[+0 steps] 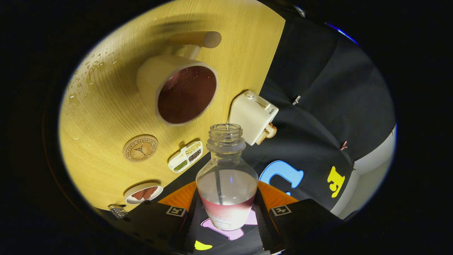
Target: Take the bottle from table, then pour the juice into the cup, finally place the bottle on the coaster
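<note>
Jaws are gripping the uncapped bottle (227, 177), tilted toward the cup (177, 92).
Coaster (140, 148), a spice tray (185, 156) and a toaster (253, 117) are lying along the tabletop (106, 117) edge.

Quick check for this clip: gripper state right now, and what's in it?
Gripper: closed on the clear plastic bottle with a little red juice left, both fingers pressing its lower body, neck tipped toward the cream cup.
</note>
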Demonstrator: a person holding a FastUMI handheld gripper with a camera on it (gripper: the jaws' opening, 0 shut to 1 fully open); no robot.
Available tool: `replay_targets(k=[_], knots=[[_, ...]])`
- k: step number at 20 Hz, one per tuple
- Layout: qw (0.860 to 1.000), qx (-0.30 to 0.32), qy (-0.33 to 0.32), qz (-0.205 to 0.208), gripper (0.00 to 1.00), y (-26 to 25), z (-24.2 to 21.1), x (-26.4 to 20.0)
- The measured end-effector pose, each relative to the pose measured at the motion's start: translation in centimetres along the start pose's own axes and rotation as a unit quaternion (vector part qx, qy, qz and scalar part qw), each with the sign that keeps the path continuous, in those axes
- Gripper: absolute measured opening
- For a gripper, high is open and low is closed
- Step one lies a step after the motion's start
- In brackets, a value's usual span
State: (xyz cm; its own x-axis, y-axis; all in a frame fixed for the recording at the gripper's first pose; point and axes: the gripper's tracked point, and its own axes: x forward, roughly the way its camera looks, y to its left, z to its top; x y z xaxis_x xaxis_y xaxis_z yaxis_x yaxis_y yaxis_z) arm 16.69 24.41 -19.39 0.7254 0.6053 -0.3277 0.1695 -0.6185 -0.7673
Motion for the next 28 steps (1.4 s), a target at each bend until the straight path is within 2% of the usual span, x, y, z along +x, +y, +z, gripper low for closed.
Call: replay_targets(k=[6, 9, 12, 15, 17, 18, 22, 25, 26, 28], knots=[[0.997, 0.076, -0.001, -0.019, 0.72, 0.5, -0.1, -1.0], [0.990, 0.139, 0.007, -0.028, 0.72, 1.2, -0.6, -2.1], [0.969, 0.245, 0.026, -0.016, 0.72, 1.8, -1.2, -3.0], [0.945, 0.324, 0.040, -0.014, 0.72, 1.4, -2.1, -4.3], [0.918, 0.393, 0.056, -0.012, 0.72, 1.0, -3.7, -5.0], [0.899, 0.433, 0.066, -0.011, 0.72, 1.0, -4.3, -5.3], [0.805, 0.586, 0.095, 0.000, 0.72, 1.1, -6.4, -6.5], [0.737, 0.668, 0.104, -0.004, 0.72, 0.6, -8.0, -6.7], [0.723, 0.682, 0.107, -0.007, 0.72, 0.6, -8.4, -6.6], [0.709, 0.696, 0.113, -0.014, 0.72, 1.3, -10.4, -6.5]])
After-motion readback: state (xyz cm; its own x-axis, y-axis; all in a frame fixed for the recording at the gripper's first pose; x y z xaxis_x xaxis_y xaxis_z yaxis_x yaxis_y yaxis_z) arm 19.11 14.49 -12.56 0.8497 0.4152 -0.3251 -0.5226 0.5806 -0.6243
